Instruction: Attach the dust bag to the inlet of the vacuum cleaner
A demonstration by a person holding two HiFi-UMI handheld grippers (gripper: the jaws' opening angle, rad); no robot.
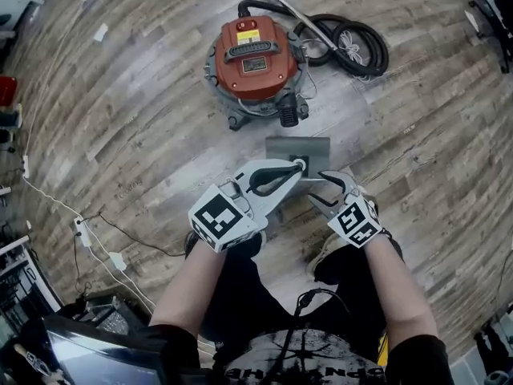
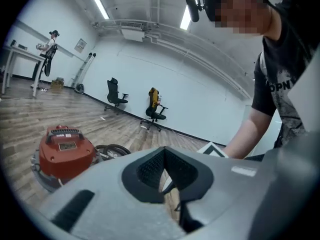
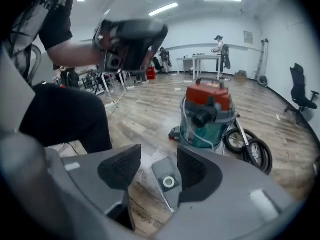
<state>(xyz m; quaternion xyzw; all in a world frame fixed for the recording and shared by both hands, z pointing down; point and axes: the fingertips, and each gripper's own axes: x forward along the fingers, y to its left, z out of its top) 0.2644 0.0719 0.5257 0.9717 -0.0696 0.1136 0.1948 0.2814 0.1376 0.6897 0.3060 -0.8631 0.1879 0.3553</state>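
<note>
Red-lidded canister vacuum cleaner [image 1: 255, 58]: 1. Flat grey dust bag [image 1: 280, 147] with round collar hole: 1. Black coiled hose [image 1: 357, 48]: 1. Metal wand tube [image 1: 295, 12]: 1. Grey two-jaw grippers: 2, left gripper [image 1: 298, 168], right gripper [image 1: 318, 188]. White power strip [image 1: 82, 229] on wooden floor [image 1: 144, 95]: 1. Black office chairs [image 2: 116, 91] by far wall: 2. Background person [image 2: 49, 49] at far table [image 2: 20, 55]: 1.
</note>
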